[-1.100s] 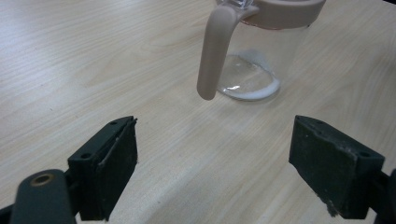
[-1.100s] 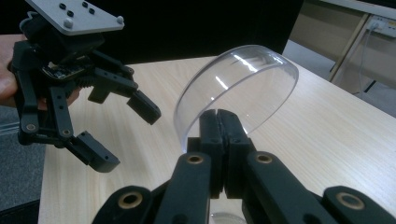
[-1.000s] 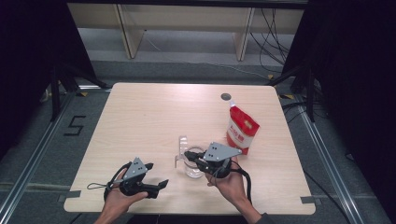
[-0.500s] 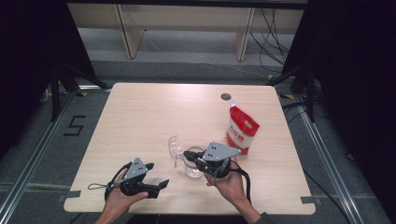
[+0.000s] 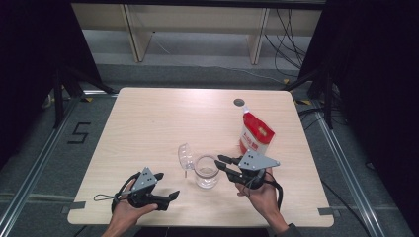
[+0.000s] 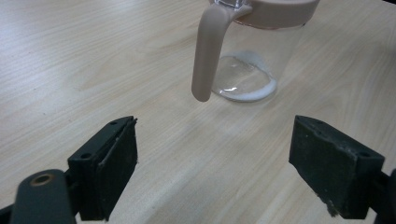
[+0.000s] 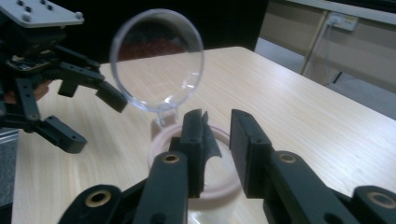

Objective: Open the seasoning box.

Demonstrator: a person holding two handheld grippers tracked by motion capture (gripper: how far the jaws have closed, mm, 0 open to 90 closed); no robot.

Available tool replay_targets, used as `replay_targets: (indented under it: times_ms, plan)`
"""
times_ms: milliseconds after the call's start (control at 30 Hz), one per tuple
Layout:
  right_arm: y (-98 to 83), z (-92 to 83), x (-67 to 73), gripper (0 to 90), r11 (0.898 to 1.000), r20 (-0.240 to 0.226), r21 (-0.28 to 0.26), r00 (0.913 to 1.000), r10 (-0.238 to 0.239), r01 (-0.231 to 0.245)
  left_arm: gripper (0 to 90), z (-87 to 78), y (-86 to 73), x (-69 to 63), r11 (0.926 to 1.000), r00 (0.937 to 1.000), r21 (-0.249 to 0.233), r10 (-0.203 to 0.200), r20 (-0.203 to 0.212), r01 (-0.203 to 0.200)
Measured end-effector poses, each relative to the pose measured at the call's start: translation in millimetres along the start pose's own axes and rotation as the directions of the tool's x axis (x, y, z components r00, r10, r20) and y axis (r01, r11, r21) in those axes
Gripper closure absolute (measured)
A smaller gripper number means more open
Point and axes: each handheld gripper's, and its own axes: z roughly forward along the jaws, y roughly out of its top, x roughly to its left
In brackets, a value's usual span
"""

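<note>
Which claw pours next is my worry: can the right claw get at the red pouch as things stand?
Probably yes: the red pouch stands just beyond the right claw, with bare table between, and its jaws stand slightly apart, holding nothing.

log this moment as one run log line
jug: upright, lid flipped open | right gripper: beside rim, jaws just opening, nothing between them | left gripper: open, apart from jug | pouch: upright, untouched

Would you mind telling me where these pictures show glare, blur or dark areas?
High view: black surrounds, table evenly lit, clear jug faint. Left gripper view: bright sheen on the wood at the top right. Right gripper view: near jaws soft, the jug's open lid mirrors darkness.
</note>
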Motion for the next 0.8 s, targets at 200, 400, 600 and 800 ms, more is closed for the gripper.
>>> replay_targets:
  times_ms: [200,400,600,800]
  plan:
    - [-11.7,-11.0,-1.5,61.8,0.998,0.022,0.017,0.9984,0.052,-0.052,15.1,0.1,-0.8,-0.7,0.9996,0.9998,-0.023,-0.018,0.008,0.019]
    - [-20.5,-21.2,-3.9,53.9,0.996,0.045,0.023,0.9956,0.083,-0.084,15.1,-0.4,-0.3,0.5,0.9998,0.9999,-0.02,0.004,0.013,-0.004]
    - [-28.3,-29.1,-8.0,49.7,0.995,0.07,0.017,0.9928,0.098,-0.099,15.1,0.2,-0.2,-0.6,0.9996,0.9998,-0.021,-0.018,0.013,0.018]
    - [-35.5,-36.9,-9.9,46.1,0.992,0.078,0.02,0.9896,0.121,-0.123,15.1,-0.8,1.0,-1.0,0.9998,0.9999,-0.012,-0.013,0.011,0.013]
